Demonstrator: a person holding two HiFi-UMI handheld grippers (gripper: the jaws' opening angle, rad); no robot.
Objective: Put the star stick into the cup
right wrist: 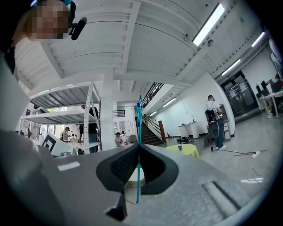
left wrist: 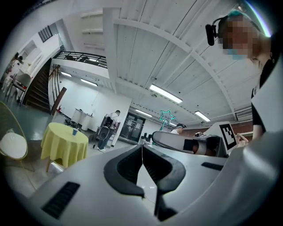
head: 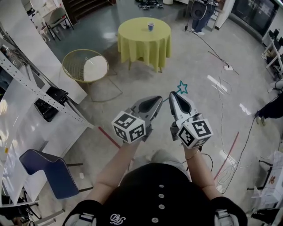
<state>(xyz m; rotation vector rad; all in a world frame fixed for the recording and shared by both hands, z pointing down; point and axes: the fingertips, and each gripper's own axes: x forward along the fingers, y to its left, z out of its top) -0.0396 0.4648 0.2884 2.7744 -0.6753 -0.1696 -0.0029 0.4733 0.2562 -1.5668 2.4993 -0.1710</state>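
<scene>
A thin blue stick [right wrist: 138, 152] topped by a teal outline star [head: 181, 87] is pinched upright in my right gripper [head: 174, 95], whose jaws are shut on it. The star [left wrist: 167, 116] also shows above the right gripper [left wrist: 185, 142] in the left gripper view. My left gripper [head: 158, 99] is held just left of the right one, shut with nothing between its jaws. Both are held at chest height over the floor. The small blue cup [head: 151, 26] stands on a round table with a yellow cloth [head: 143, 42] a few steps ahead. The cup [left wrist: 75, 131] sits far off in both gripper views.
A round wire chair with a white cushion [head: 85, 66] stands left of the table. White shelving [head: 26, 84] and a blue chair [head: 44, 170] line the left side. Cables [head: 221, 84] run across the floor at the right. A person [head: 201, 13] stands beyond the table.
</scene>
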